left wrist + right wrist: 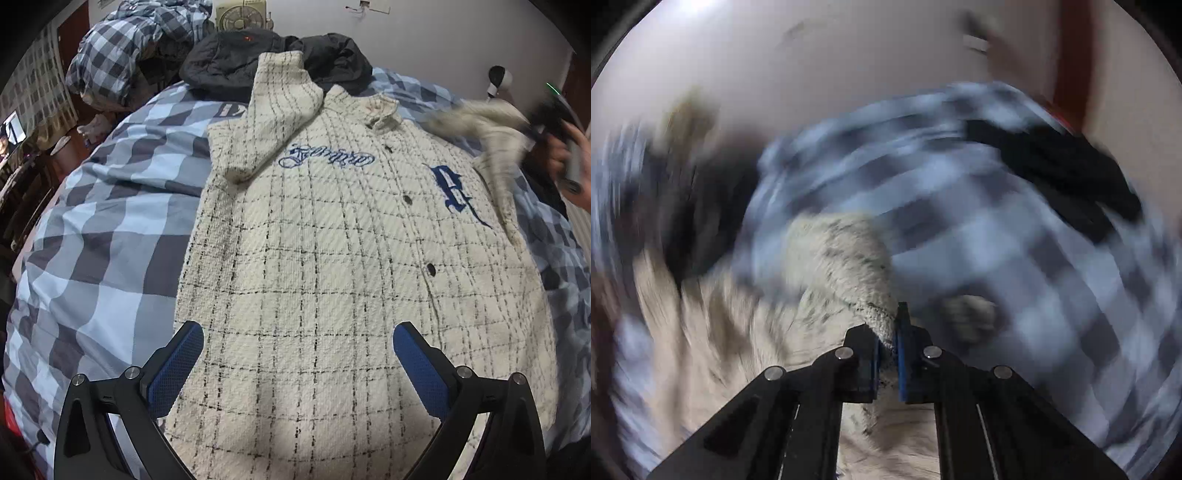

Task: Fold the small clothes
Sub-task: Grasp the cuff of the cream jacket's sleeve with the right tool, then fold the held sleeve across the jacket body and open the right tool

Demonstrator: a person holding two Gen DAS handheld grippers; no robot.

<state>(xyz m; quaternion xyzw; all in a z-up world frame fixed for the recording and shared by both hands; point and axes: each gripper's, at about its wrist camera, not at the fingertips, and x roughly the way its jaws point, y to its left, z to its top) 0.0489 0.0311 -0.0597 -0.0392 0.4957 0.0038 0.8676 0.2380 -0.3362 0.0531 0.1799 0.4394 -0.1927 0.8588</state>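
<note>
A cream checked shirt (332,258) with blue embroidery lies face up on the blue checked bed cover (110,221). One sleeve (273,114) is folded across the chest. The other sleeve (491,129) is lifted off the bed at the right and looks blurred. My right gripper (888,332) is shut on that sleeve's end (842,258); in the left wrist view it shows as a dark blur (557,118) in a hand. My left gripper (298,332) hangs open over the shirt's lower hem, with nothing between its blue pads (177,365).
Dark jackets (273,55) lie at the head of the bed, just behind the collar. A heaped checked quilt (136,48) sits at the back left, with a fan (240,18) behind it. A white device (500,79) stands by the wall at the right.
</note>
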